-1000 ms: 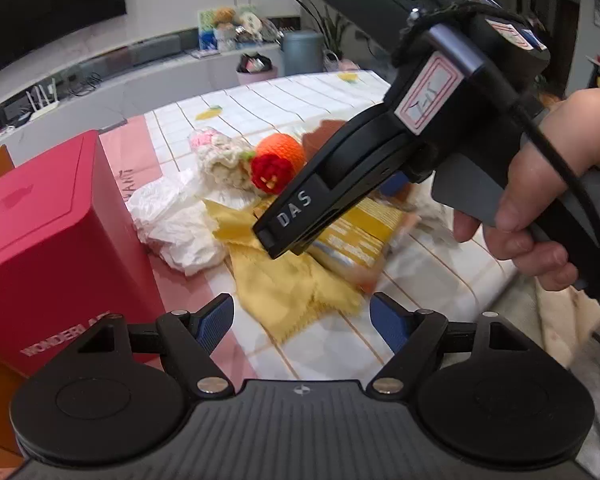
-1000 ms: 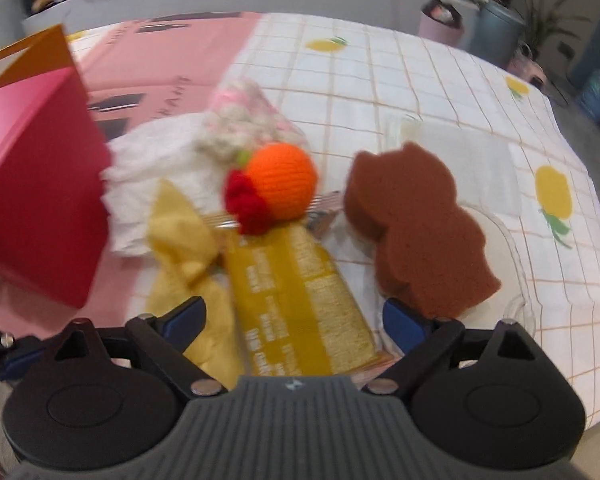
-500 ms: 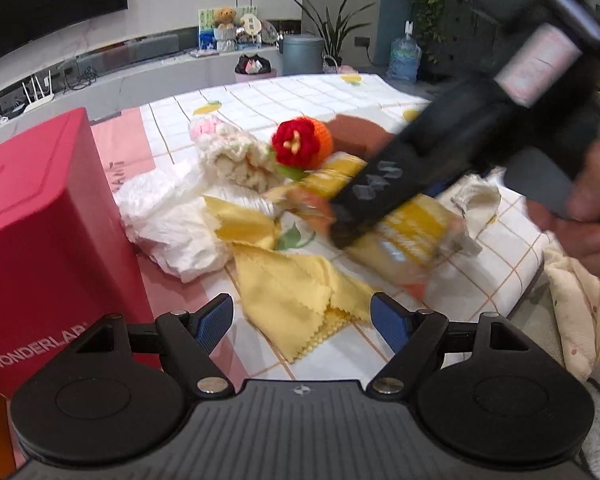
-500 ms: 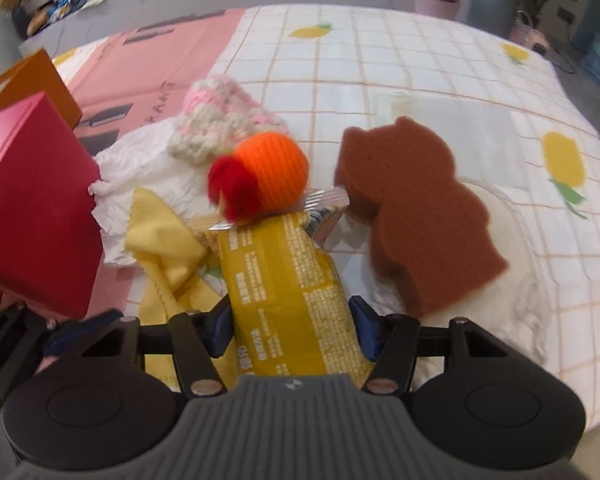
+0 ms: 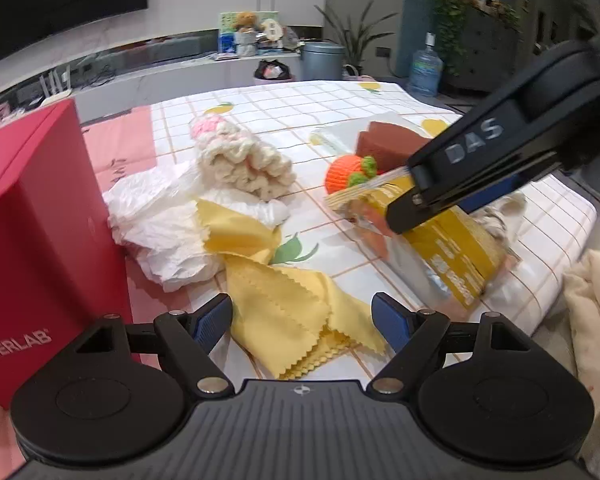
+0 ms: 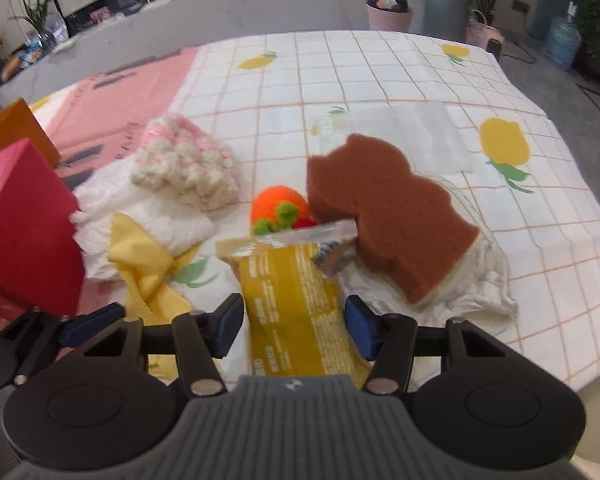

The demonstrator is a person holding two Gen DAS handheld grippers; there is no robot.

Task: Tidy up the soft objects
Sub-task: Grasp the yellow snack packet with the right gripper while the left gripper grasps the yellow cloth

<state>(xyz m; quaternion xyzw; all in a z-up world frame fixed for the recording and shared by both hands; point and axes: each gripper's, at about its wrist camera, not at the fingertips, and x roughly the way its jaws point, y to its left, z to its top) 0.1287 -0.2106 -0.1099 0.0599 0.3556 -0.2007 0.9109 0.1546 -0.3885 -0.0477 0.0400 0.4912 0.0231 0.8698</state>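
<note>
My right gripper (image 6: 295, 324) is shut on a yellow snack packet (image 6: 296, 304) and holds it above the table; it also shows in the left wrist view (image 5: 448, 248). My left gripper (image 5: 302, 318) is open and empty over a yellow cloth (image 5: 288, 300). An orange knitted ball (image 6: 278, 204), a brown sponge (image 6: 388, 216), a cream-pink crochet piece (image 6: 184, 168) and crumpled white plastic (image 5: 160, 224) lie on the checked tablecloth (image 6: 380, 72).
A red box (image 5: 36, 232) stands at the left, with an orange box (image 6: 16, 132) behind it. A white cloth (image 6: 476, 280) lies under the sponge near the table's right edge. A clear bag (image 6: 404, 128) lies flat behind the sponge.
My right gripper closed on the yellow packet and has lifted and pulled it back toward the near right. The orange ball has rolled, its red flower now turned away.
</note>
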